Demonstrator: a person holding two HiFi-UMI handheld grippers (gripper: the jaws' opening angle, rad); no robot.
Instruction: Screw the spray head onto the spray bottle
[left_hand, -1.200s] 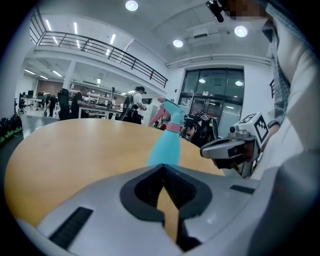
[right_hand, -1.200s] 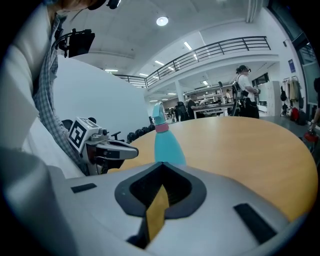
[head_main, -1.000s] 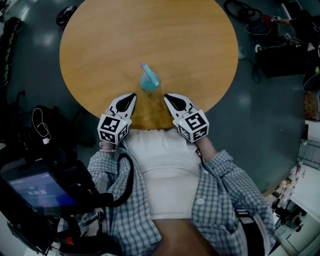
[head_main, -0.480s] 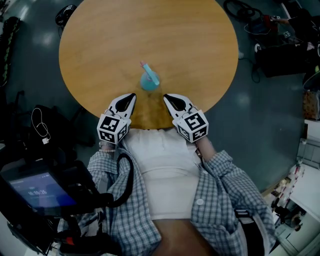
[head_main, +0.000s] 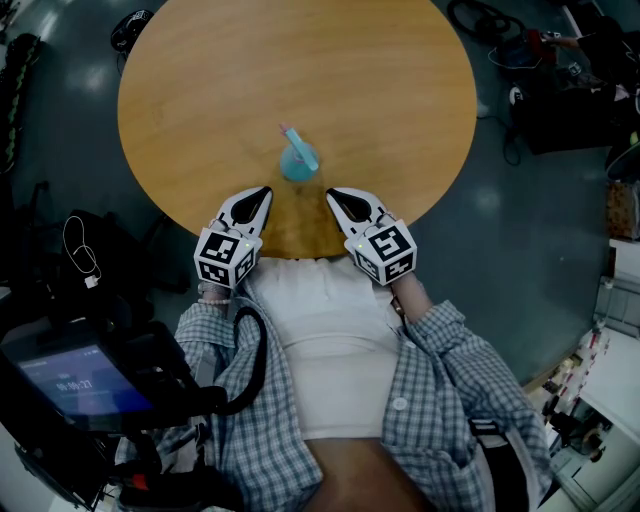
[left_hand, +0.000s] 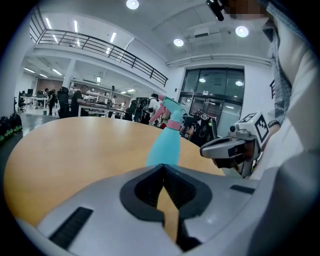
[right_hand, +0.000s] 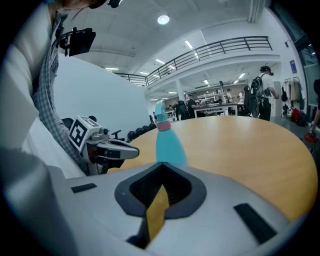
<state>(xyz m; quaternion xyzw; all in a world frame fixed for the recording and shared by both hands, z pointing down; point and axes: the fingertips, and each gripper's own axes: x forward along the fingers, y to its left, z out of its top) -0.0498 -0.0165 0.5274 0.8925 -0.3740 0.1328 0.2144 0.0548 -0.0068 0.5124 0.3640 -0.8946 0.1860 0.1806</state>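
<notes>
A big round table with a light brown wooden top (head_main: 300, 60) stands on a dark grey floor (head_main: 520, 230). A person in a blue and white checked shirt (head_main: 440, 380) over a white top (head_main: 330, 340) stands at the near edge of the table.

The person holds a grey and black gripper in each hand. Both grippers point out over the near edge of the table and tip down a little. The left gripper (head_main: 265, 190) has its two jaws pressed together, and there is nothing between them. The right gripper (head_main: 332, 193) is the same: jaws together, nothing held. Each one has a white cube with black square marks at its back end, the left cube (head_main: 225, 258) and the right cube (head_main: 388, 250).

A small light blue spray bottle (head_main: 298, 160) stands upright on the table. It is just past the two gripper tips and in the middle between them. Neither gripper touches it.

On top of the bottle sits a light blue spray head (left_hand: 170, 107) with a pink ring (left_hand: 174, 125) under it. I cannot tell if it is screwed on tight.
</notes>
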